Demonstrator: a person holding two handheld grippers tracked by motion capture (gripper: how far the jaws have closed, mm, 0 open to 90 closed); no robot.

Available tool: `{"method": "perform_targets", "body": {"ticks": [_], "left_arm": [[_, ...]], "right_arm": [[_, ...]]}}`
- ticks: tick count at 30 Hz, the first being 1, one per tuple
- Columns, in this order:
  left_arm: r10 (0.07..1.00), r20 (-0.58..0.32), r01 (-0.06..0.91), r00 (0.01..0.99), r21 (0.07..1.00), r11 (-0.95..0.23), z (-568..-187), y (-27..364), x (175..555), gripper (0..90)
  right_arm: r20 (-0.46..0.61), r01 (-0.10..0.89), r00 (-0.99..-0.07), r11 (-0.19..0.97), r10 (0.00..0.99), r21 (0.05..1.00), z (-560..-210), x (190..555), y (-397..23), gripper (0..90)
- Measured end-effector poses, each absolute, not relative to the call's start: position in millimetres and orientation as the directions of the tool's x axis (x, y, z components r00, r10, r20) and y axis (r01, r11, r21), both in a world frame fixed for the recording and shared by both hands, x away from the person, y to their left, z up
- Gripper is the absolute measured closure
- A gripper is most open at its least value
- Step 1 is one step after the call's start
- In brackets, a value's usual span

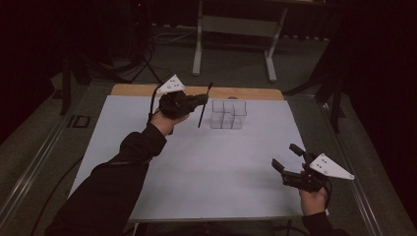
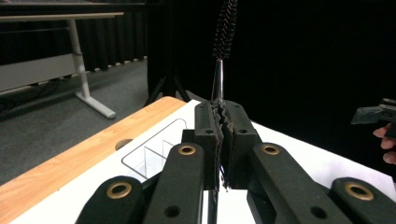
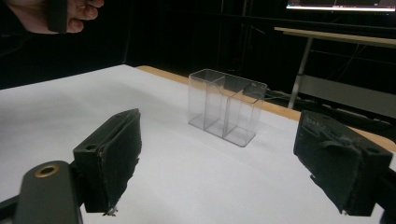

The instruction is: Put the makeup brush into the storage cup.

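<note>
While the brush hangs clear of the table: nothing stands in the organizer yet.
Left gripper (image 1: pixel 199 101): jaws clamped on the wire stem of a thin bottle brush (image 1: pixel 204 104), bristles up, so it can drop in handle first.
Brush position: raised, just left of the clear divided organizer (image 1: pixel 228 114).
Right gripper (image 1: pixel 287 158): jaws wide, holding nothing, parked near the white mat's (image 1: pixel 196 167) front right corner, apparently waiting.

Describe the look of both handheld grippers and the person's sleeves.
Both the left gripper and the right gripper are black, with blocky jaws on link arms pinned by brass-coloured rivets, and each carries a pale grey triangular plate dotted with small marks. A dark cable trails from each. The sleeves are black.
</note>
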State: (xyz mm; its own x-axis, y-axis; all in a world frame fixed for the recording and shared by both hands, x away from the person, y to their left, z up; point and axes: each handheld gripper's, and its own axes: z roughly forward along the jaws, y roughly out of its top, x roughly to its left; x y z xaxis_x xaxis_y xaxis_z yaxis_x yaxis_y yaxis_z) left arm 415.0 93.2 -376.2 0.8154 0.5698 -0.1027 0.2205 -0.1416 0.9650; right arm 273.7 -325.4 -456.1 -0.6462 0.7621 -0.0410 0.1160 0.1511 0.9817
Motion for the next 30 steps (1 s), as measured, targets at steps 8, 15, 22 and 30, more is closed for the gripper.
{"method": "perform_targets", "body": {"ticks": [8,15,22,30], "left_arm": [[0.579,-0.098,0.207,0.81,0.97,-0.125,-370,87,430,87.0],[0.555,-0.077,0.179,0.828,0.975,-0.132,-370,84,445,87.0],[0.546,-0.065,0.16,0.835,0.979,-0.128,-371,78,457,86.9],[0.542,-0.057,0.128,0.839,0.987,-0.094,-372,69,471,86.9]], "right_arm": [[-0.041,0.115,-0.644,0.15,0.764,0.982,-456,273,-326,14.9],[-0.04,0.117,-0.644,0.15,0.764,0.982,-456,273,-326,15.0],[-0.041,0.118,-0.645,0.152,0.763,0.981,-456,274,-326,15.0],[-0.037,0.12,-0.645,0.149,0.763,0.982,-456,273,-326,15.0]]}}
